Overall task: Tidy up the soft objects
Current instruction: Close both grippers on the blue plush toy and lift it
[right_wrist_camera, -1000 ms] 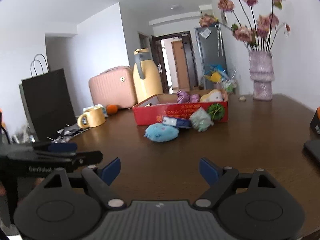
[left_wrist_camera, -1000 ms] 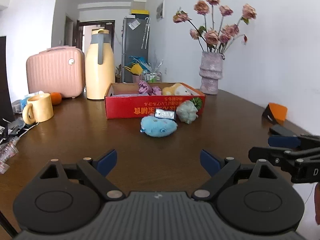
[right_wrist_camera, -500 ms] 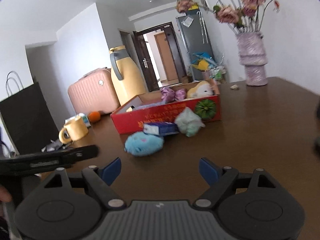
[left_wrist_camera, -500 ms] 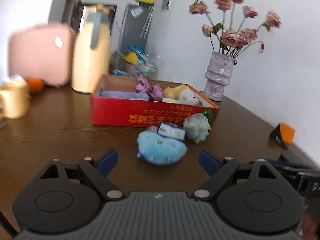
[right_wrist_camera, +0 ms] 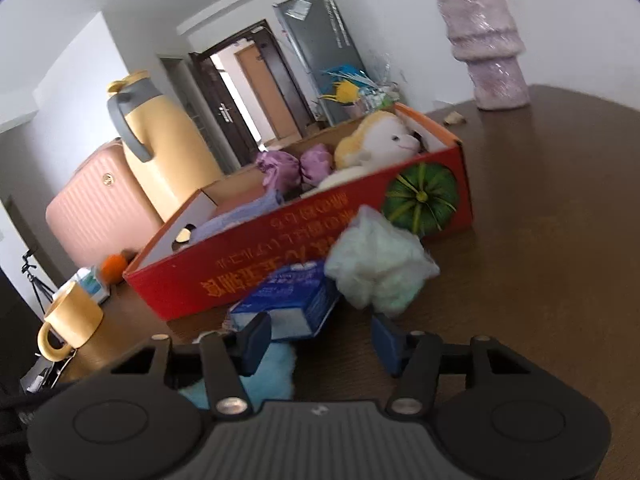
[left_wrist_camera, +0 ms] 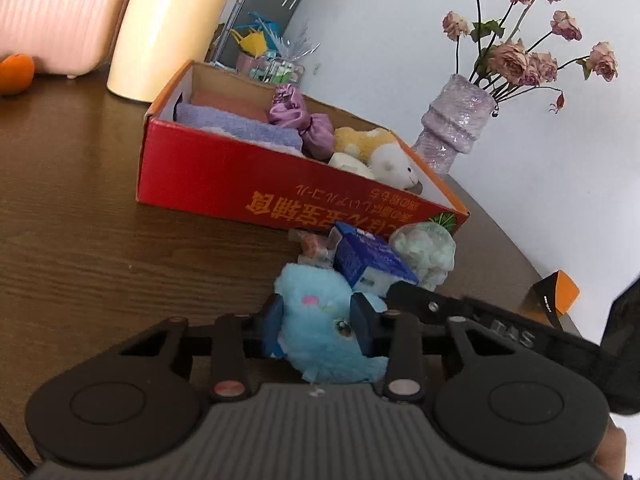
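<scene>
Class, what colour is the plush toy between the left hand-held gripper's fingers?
Light blue plush toy, with a small pink mark; clearest in the left wrist view.

Blue plush toy (left_wrist_camera: 320, 332) lies on table beside pale-green pouf (left_wrist_camera: 426, 254).

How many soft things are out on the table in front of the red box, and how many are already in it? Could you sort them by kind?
On the table:
Blue plush toy: 1
Pale green fluffy ball: 1
Blue tissue pack: 1

In the red box:
Yellow and white plush toy: 1
Purple satin bundles: 2
Folded lavender towel: 1
Folded pink cloth: 1

Total: 8
</scene>
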